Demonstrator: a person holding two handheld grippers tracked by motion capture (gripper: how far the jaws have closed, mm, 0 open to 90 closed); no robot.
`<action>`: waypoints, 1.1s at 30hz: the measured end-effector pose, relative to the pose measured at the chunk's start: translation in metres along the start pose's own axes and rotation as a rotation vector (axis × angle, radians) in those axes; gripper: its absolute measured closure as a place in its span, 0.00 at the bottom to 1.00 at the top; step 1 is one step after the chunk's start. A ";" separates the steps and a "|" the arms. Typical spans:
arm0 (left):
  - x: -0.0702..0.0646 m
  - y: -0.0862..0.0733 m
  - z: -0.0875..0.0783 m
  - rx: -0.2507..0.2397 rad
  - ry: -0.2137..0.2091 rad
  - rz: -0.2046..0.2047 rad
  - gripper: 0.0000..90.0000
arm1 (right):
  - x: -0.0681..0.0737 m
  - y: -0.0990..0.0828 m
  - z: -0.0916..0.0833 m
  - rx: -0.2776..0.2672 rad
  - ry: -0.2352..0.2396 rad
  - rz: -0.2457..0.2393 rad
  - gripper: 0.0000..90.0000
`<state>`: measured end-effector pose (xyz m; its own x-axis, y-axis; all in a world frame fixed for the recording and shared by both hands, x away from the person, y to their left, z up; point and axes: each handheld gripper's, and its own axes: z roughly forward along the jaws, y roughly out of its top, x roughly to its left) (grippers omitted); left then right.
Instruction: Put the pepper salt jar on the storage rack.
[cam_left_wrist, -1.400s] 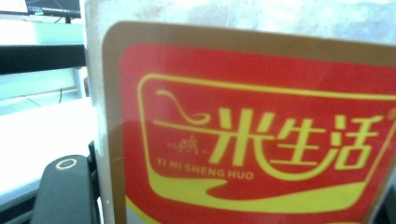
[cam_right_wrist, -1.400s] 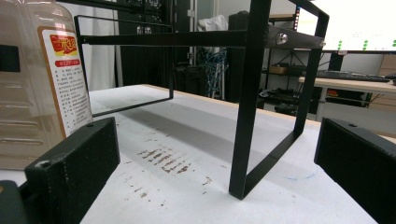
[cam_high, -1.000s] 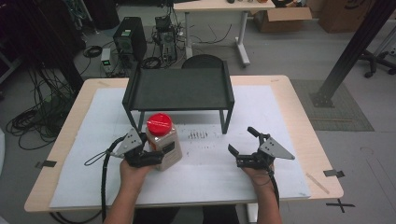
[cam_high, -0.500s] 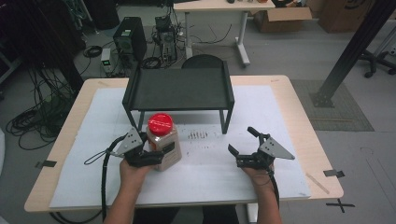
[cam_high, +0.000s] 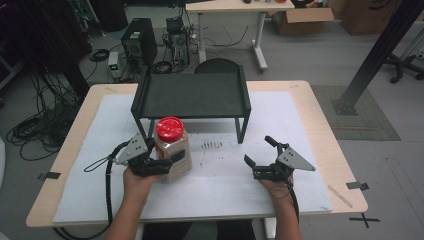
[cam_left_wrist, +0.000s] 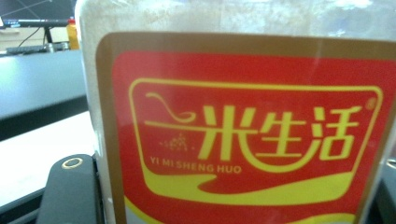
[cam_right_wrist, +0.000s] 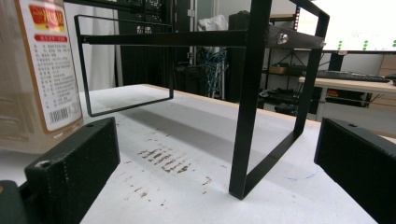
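A clear jar of pale grains with a red lid stands on the white mat, just in front of the black rack's left front leg. My left gripper is shut on the jar's lower body. In the left gripper view the red and yellow label sits right against the camera, with one black finger at its left side. My right gripper rests open on the mat to the right, with nothing between its fingers. It faces the rack's right front leg and the jar.
The rack is a low black metal shelf with an open space beneath it. Dark scuff marks lie on the mat between the grippers. The wooden table's edge is close to the right of my right hand. Cables and computers sit on the floor behind.
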<state>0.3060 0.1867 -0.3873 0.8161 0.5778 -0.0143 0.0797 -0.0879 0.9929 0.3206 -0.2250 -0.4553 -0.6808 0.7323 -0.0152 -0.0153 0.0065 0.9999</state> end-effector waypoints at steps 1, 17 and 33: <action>0.000 0.002 0.000 -0.004 -0.005 0.000 0.28 | 0.000 0.000 0.000 0.000 0.000 0.000 0.00; 0.009 0.040 -0.005 -0.032 -0.062 -0.002 0.28 | 0.000 0.000 0.000 -0.001 0.000 0.000 0.00; 0.021 0.076 -0.005 -0.045 -0.084 0.009 0.28 | 0.000 0.000 0.000 -0.001 0.000 0.000 0.00</action>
<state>0.3264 0.1969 -0.3119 0.8617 0.5072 -0.0137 0.0484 -0.0552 0.9973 0.3205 -0.2251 -0.4553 -0.6808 0.7323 -0.0153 -0.0162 0.0058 0.9999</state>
